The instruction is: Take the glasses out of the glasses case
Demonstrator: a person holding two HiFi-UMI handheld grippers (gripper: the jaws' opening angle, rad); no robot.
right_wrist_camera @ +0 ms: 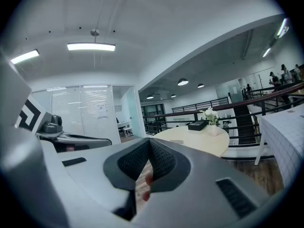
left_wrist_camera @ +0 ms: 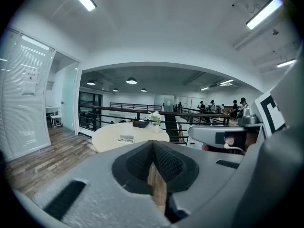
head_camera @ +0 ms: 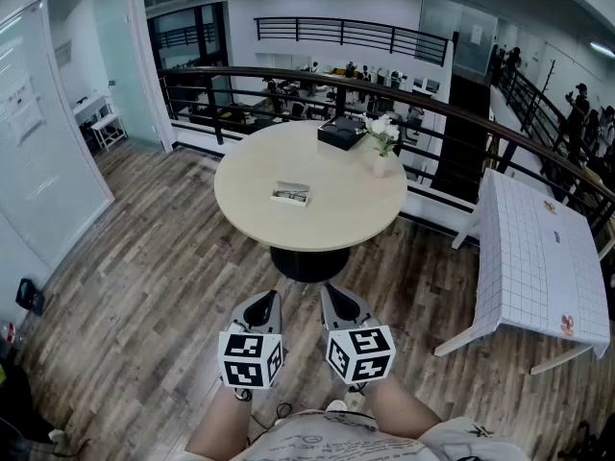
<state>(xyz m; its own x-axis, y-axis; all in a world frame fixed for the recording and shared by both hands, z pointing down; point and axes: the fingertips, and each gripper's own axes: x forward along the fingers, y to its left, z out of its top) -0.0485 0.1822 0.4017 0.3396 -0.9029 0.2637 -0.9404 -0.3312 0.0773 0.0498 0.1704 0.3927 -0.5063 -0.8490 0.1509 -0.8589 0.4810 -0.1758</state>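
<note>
Premises: an open mezzanine with a wood-plank floor (head_camera: 144, 286), glass partition walls (head_camera: 38, 161) on the left and a dark curved railing (head_camera: 288, 73) overlooking desks on a lower level. A round, pale tabletop (head_camera: 327, 224) on a black pedestal stands in front of the railing; a white grid-patterned square table (head_camera: 538, 257) stands apart to its right. Items on the round tabletop: a black box (head_camera: 341, 133) at the far edge, a white vase (head_camera: 381, 166) of white flowers just beside it on the right, and the glasses case (head_camera: 290, 195) lying flat near the centre, well apart from both. The glasses (head_camera: 291, 198) sit inside the case as a dark frame; whether a lid covers them cannot be told. The left claw (head_camera: 261, 307) and right claw (head_camera: 338, 305) are held side by side low over the floor, short of the tabletop and well away from the case. Each gripper view shows the ribbed pads pressed together with nothing between them.
</note>
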